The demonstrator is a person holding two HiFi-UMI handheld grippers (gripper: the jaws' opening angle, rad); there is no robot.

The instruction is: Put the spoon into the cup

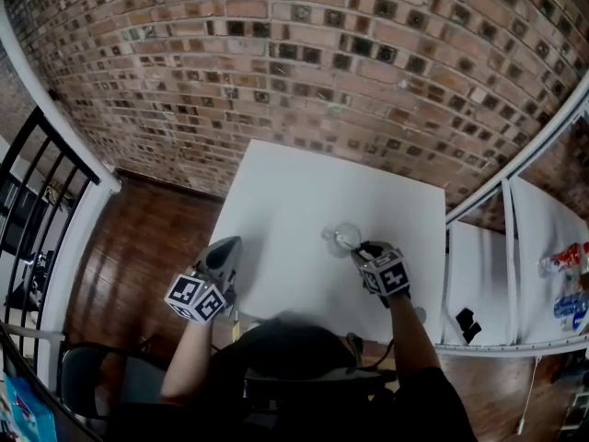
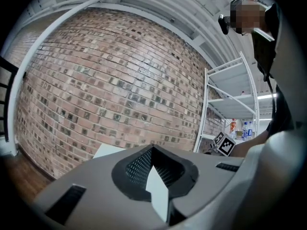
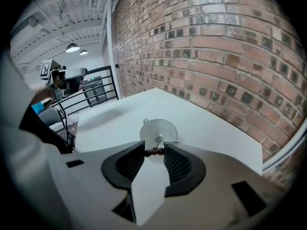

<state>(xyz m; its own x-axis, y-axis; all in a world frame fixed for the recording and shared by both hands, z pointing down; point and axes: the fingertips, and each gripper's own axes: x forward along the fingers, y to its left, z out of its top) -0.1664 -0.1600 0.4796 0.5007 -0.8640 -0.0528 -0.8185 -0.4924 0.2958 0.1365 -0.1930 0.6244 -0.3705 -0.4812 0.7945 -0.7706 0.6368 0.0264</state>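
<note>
A clear glass cup (image 1: 344, 237) with a small side handle stands on the white table (image 1: 285, 201), right of its middle. My right gripper (image 1: 365, 250) hangs just above and on the near side of the cup, tilted down. It is shut on the spoon (image 3: 154, 151), gripping its brown beaded handle crosswise between the pads. The spoon's metal end (image 3: 158, 139) hangs over the mouth of the cup (image 3: 159, 130). My left gripper (image 1: 228, 245) is held level at the table's near left edge, far from the cup. Its pads (image 2: 139, 166) meet at the tip with nothing in them.
A brick wall (image 1: 304, 53) runs behind the table. White metal shelves (image 1: 543, 247) with bottles (image 1: 563, 260) stand at the right. A black railing (image 1: 37, 191) and wooden floor (image 1: 147, 247) lie to the left, and a chair (image 1: 92, 376) stands near the person.
</note>
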